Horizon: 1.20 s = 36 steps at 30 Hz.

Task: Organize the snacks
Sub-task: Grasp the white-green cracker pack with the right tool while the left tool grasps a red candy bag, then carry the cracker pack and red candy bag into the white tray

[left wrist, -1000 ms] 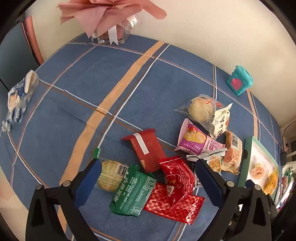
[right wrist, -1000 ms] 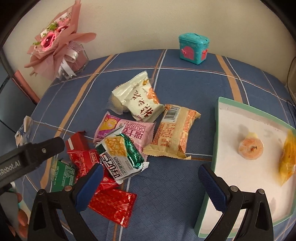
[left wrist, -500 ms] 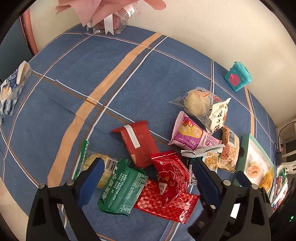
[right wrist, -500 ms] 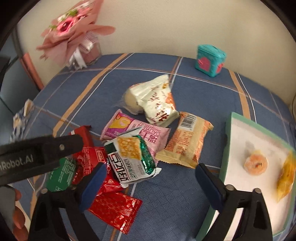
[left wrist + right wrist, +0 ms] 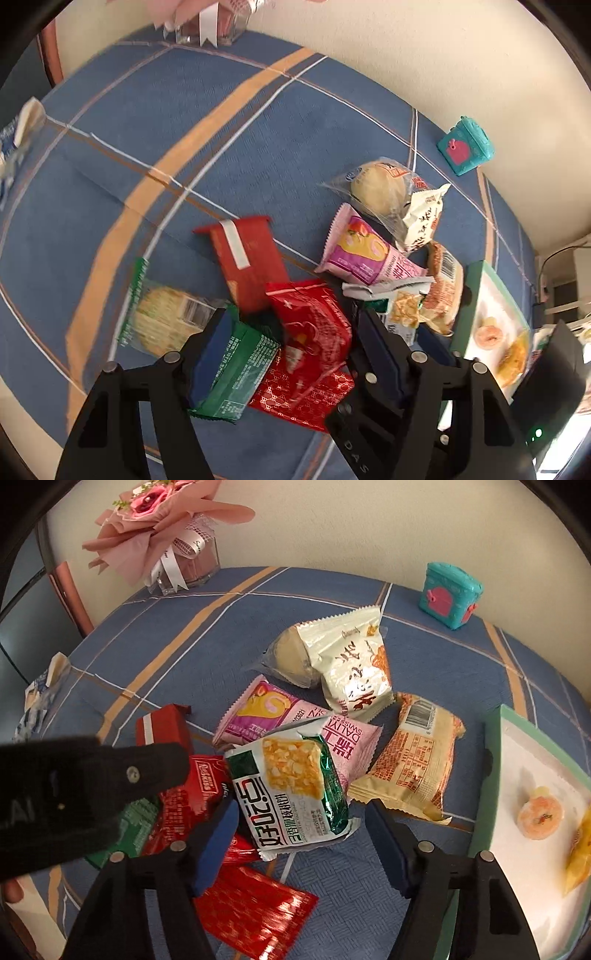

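Snack packs lie heaped on a blue striped cloth. My left gripper (image 5: 293,328) points down over a red pack (image 5: 314,325), a green pack (image 5: 236,373) and a flat red foil pack (image 5: 303,398). Its jaws are closing with these packs between them, the left pad at the green pack's edge and no clear squeeze. My right gripper (image 5: 302,812) straddles a white-and-green cracker pack (image 5: 291,794). Its jaws are closing too, and neither pad presses on the pack. The left gripper's black body (image 5: 74,794) shows at the left of the right wrist view.
A green-rimmed white tray (image 5: 495,775) at the right holds a round orange sweet (image 5: 541,818) and a yellow pack. A pink roll pack (image 5: 295,716), a cream pack (image 5: 354,672) and an orange pack (image 5: 417,764) lie nearby. A teal box (image 5: 448,594) and a bouquet (image 5: 166,535) stand by the wall.
Both grippers' jaws have narrowed a good deal. The left one has come closer to the red and green packs. The right one has shifted and sunk toward the white-and-green pack.
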Each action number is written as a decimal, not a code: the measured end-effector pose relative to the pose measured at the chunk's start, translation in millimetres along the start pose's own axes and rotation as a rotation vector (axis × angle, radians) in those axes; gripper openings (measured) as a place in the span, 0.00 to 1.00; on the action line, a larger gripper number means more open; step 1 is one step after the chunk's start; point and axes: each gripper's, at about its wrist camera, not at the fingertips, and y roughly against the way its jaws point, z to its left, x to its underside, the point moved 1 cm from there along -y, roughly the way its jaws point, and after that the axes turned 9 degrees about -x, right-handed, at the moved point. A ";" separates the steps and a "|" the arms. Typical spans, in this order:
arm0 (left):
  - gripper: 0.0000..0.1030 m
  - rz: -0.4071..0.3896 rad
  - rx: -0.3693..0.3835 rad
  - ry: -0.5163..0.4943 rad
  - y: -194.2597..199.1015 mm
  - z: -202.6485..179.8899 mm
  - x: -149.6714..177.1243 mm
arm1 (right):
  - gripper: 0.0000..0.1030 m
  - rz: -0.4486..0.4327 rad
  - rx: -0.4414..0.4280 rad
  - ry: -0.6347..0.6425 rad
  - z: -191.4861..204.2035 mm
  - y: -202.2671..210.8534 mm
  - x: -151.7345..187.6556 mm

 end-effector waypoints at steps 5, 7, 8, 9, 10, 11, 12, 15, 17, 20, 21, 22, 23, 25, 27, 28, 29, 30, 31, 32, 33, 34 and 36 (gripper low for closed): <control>0.69 0.016 0.010 0.003 -2.6 -0.6 1.7 | 0.63 0.001 -0.017 -0.029 -3.6 -2.3 0.9; 0.68 0.016 0.002 -0.006 -3.9 -2.5 2.7 | 0.60 0.002 -0.018 -0.031 -4.6 -2.1 2.1; 0.68 0.018 0.001 -0.011 -4.9 -4.2 3.0 | 0.58 0.002 -0.023 -0.037 -5.3 -1.7 2.4; 0.65 0.021 0.001 -0.013 -5.9 -5.4 3.4 | 0.58 0.003 -0.031 -0.044 -6.6 -1.1 3.4; 0.63 0.023 -0.003 -0.016 -6.6 -6.3 4.1 | 0.57 0.003 -0.037 -0.053 -8.1 -0.3 4.5; 0.62 0.027 -0.003 -0.017 -7.5 -7.1 4.8 | 0.57 0.003 -0.040 -0.061 -9.1 0.4 5.1; 0.62 0.030 -0.002 -0.018 -8.4 -7.9 5.2 | 0.56 0.003 -0.045 -0.070 -10.4 1.0 5.7; 0.59 0.035 -0.008 -0.028 -10.8 -12.0 7.1 | 0.56 0.016 -0.063 -0.100 -15.7 3.1 9.0; 0.59 0.034 -0.011 -0.038 -11.2 -15.5 8.5 | 0.56 0.017 -0.074 -0.126 -20.1 5.4 11.3; 0.59 0.033 -0.012 -0.051 -11.2 -20.2 10.4 | 0.55 0.019 -0.079 -0.153 -25.5 9.7 15.6; 0.59 0.034 -0.013 -0.058 -11.3 -22.5 11.5 | 0.55 0.020 -0.079 -0.159 -27.0 11.2 17.0; 0.59 0.035 -0.015 -0.062 -11.3 -24.1 12.0 | 0.55 0.023 -0.079 -0.169 -28.8 12.7 18.6; 0.59 0.036 -0.013 -0.069 -11.9 -26.9 13.1 | 0.55 0.024 -0.079 -0.178 -31.1 14.3 20.2; 0.59 0.044 -0.010 -0.079 -14.7 -31.8 13.5 | 0.55 0.025 -0.090 -0.204 -35.2 17.1 23.4; 0.58 0.051 -0.017 -0.097 -19.3 -38.7 14.5 | 0.55 0.030 -0.093 -0.222 -38.3 18.8 26.5; 0.53 0.057 -0.020 -0.107 -22.1 -41.5 15.4 | 0.55 0.033 -0.091 -0.230 -40.1 20.2 28.6; 0.50 0.064 -0.024 -0.113 -25.7 -44.2 16.3 | 0.55 0.035 -0.091 -0.238 -41.5 21.6 30.1; 0.47 0.069 -0.027 -0.115 -28.8 -46.3 17.6 | 0.55 0.037 -0.095 -0.248 -43.6 23.0 32.2; 0.46 0.073 -0.024 -0.114 -31.2 -47.8 18.4 | 0.55 0.040 -0.098 -0.260 -45.8 24.4 34.4; 0.46 0.074 -0.022 -0.116 -33.1 -49.6 19.2 | 0.55 0.043 -0.098 -0.271 -48.2 25.8 36.9; 0.46 0.072 -0.024 -0.120 -33.9 -51.5 20.1 | 0.55 0.044 -0.101 -0.282 -50.3 27.1 39.1; 0.45 0.068 -0.027 -0.125 -33.6 -52.3 21.7 | 0.55 0.047 -0.105 -0.292 -52.1 27.9 40.8; 0.44 0.060 -0.027 -0.134 -32.9 -54.9 22.3 | 0.55 0.049 -0.115 -0.317 -56.1 30.0 44.5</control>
